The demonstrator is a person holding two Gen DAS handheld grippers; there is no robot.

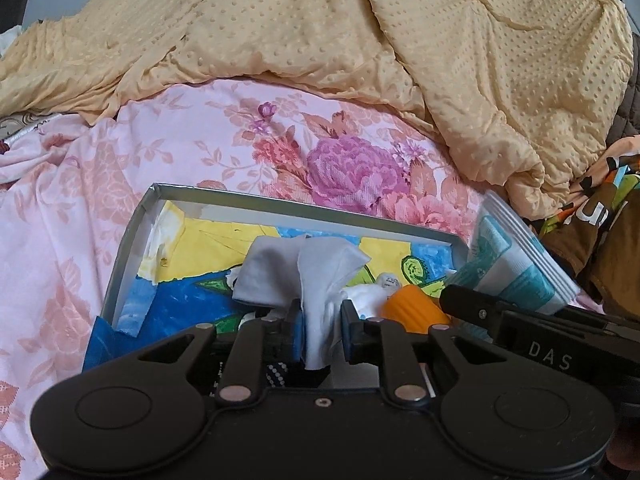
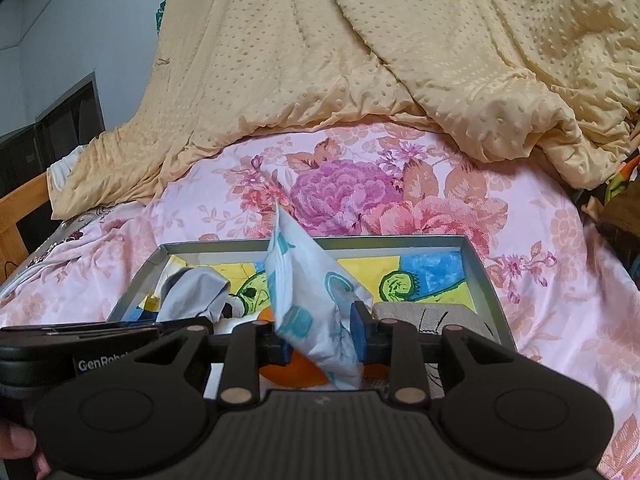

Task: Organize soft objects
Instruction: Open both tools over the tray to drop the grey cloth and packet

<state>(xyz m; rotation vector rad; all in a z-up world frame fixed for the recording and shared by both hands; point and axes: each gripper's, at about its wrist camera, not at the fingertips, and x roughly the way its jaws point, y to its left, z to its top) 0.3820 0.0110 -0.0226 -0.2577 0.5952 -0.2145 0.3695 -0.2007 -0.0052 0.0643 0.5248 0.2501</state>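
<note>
A shallow grey box (image 1: 120, 272) with a painted yellow, blue and green picture on its floor lies on the bed. My left gripper (image 1: 322, 336) is over its near end, shut on a white cloth (image 1: 320, 272) that stands up crumpled between the blue pads. My right gripper (image 2: 320, 340) is shut on a white and teal soft packet (image 2: 304, 280), which tilts up over the box (image 2: 480, 272). That packet (image 1: 516, 264) also shows at the right of the left wrist view. An orange object (image 1: 412, 312) and other white soft pieces lie in the box beneath both grippers.
A yellow dotted blanket (image 1: 280, 20) is heaped behind the box on a pink floral sheet (image 1: 200, 140). A patterned brown and orange garment (image 1: 600, 208) lies to the right. A grey fabric piece (image 2: 432, 316) sits in the box's near right corner. A wooden bed frame (image 2: 16, 208) is at the left.
</note>
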